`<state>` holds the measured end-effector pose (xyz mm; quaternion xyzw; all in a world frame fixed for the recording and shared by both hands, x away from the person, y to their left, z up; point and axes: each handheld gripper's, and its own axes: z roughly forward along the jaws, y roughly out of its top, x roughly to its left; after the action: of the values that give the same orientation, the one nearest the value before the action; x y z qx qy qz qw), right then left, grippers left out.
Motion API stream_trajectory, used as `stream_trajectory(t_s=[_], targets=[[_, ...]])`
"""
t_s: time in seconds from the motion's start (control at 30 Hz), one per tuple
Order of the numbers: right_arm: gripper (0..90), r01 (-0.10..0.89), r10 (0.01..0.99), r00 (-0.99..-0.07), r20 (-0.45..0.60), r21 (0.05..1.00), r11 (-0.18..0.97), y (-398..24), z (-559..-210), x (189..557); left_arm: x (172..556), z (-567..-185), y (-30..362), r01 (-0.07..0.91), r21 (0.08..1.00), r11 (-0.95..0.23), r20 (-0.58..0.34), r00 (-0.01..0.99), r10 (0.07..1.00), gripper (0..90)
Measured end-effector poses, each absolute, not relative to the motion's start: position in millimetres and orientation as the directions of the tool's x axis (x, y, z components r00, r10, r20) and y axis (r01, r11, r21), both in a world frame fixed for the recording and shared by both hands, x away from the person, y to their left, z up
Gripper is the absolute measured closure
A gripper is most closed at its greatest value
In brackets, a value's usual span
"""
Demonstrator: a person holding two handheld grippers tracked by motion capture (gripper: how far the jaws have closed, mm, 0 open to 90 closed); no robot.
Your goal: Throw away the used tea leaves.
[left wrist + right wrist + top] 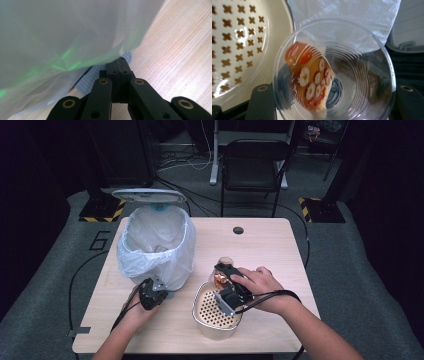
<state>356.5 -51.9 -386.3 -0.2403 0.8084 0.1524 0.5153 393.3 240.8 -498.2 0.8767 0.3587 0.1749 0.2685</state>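
Left hand (134,309) low at left, forearm entering from bottom edge, wrapped around left gripper (161,287). Left gripper aims forward, jaws pressed fully together, nothing between them. Right hand (262,287) farther right, forearm angled in from bottom right. Right gripper (220,274) aims up-left in high view, jaws parted, clamped on sides of clear cup (334,72). Cables trail back past both wrists.

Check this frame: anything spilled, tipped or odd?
Nothing spilled. The clear cup is tipped on its side in the right tongs over the perforated strainer, its fruity contents clinging to the wall. The bin liner looks intact.
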Motion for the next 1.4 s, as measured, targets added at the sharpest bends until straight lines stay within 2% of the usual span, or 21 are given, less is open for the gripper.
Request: stream_trajectory(t_s=[0.03, 0.13, 0.2, 0.3, 0.4, 0.47, 0.73, 1.0, 1.03, 1.13, 1.17, 1.23, 1.3, 1.37, 1.4], targets=[[34.9, -0.546, -0.231, -0.353, -0.906, -0.001, 0.838, -51.9, -386.3, 356.5, 393.3, -498.2, 240.8, 0.535, 0.596, -0.599, 0.114, 0.682, 0.723, 90.0], [35.4, -0.551, -0.299, -0.259, -0.918, -0.114, 0.827, -48.3, -393.8, 352.0, 393.6, -497.6, 241.3, 0.537, 0.591, -0.602, 0.109, 0.687, 0.719, 90.0], [35.5, -0.550, -0.303, -0.251, -0.919, -0.123, 0.826, -48.1, -395.7, 351.3, 393.5, -498.1, 241.1, 0.535, 0.596, -0.599, 0.110, 0.684, 0.721, 90.0], [36.4, -0.547, -0.331, -0.192, -0.924, -0.180, 0.818, -47.7, -400.5, 348.3, 393.5, -498.1, 241.1, 0.536, 0.595, -0.598, 0.110, 0.684, 0.722, 90.0], [37.3, -0.547, -0.318, -0.208, -0.925, -0.160, 0.822, -47.8, -403.2, 346.7, 393.4, -497.9, 240.9, 0.535, 0.594, -0.601, 0.113, 0.684, 0.721, 90.0], [37.7, -0.556, -0.312, -0.260, -0.914, -0.122, 0.822, -47.8, -405.9, 347.2, 393.2, -498.5, 240.5, 0.532, 0.598, -0.599, 0.118, 0.681, 0.722, 90.0], [38.1, -0.559, -0.286, -0.252, -0.924, -0.102, 0.823, -50.0, -406.0, 345.6, 393.3, -498.3, 240.4, 0.534, 0.597, -0.599, 0.116, 0.681, 0.723, 90.0], [39.0, -0.551, -0.289, -0.168, -0.942, -0.154, 0.821, -50.1, -407.5, 341.7, 393.1, -498.9, 239.8, 0.530, 0.600, -0.600, 0.124, 0.679, 0.724, 90.0], [39.4, -0.541, -0.300, -0.130, -0.945, -0.186, 0.820, -50.1, -407.8, 340.7, 393.2, -498.9, 239.9, 0.529, 0.600, -0.599, 0.124, 0.679, 0.724, 90.0], [40.1, -0.535, -0.312, -0.116, -0.943, -0.206, 0.820, -50.1, -409.4, 340.4, 393.3, -498.3, 240.2, 0.532, 0.595, -0.602, 0.122, 0.681, 0.722, 90.0], [40.5, -0.524, -0.344, -0.066, -0.937, -0.260, 0.811, -49.3, -410.7, 339.1, 393.3, -498.7, 240.0, 0.531, 0.599, -0.600, 0.122, 0.680, 0.723, 90.0], [40.8, -0.517, -0.331, -0.068, -0.941, -0.250, 0.819, -49.1, -412.8, 338.1, 393.7, -498.4, 240.0, 0.523, 0.600, -0.605, 0.129, 0.684, 0.718, 90.0], [41.6, -0.508, -0.361, -0.019, -0.932, -0.302, 0.807, -48.7, -413.8, 336.0, 393.5, -498.5, 240.1, 0.525, 0.600, -0.603, 0.128, 0.681, 0.721, 90.0], [42.0, -0.511, -0.421, -0.021, -0.907, -0.352, 0.784, -45.5, -413.1, 336.6, 393.7, -498.1, 240.5, 0.523, 0.596, -0.609, 0.130, 0.686, 0.716, 90.0], [42.0, -0.508, -0.410, 0.000, -0.912, -0.353, 0.785, -45.7, -414.7, 335.8, 393.8, -498.0, 240.5, 0.523, 0.595, -0.610, 0.130, 0.687, 0.715, 90.0]])
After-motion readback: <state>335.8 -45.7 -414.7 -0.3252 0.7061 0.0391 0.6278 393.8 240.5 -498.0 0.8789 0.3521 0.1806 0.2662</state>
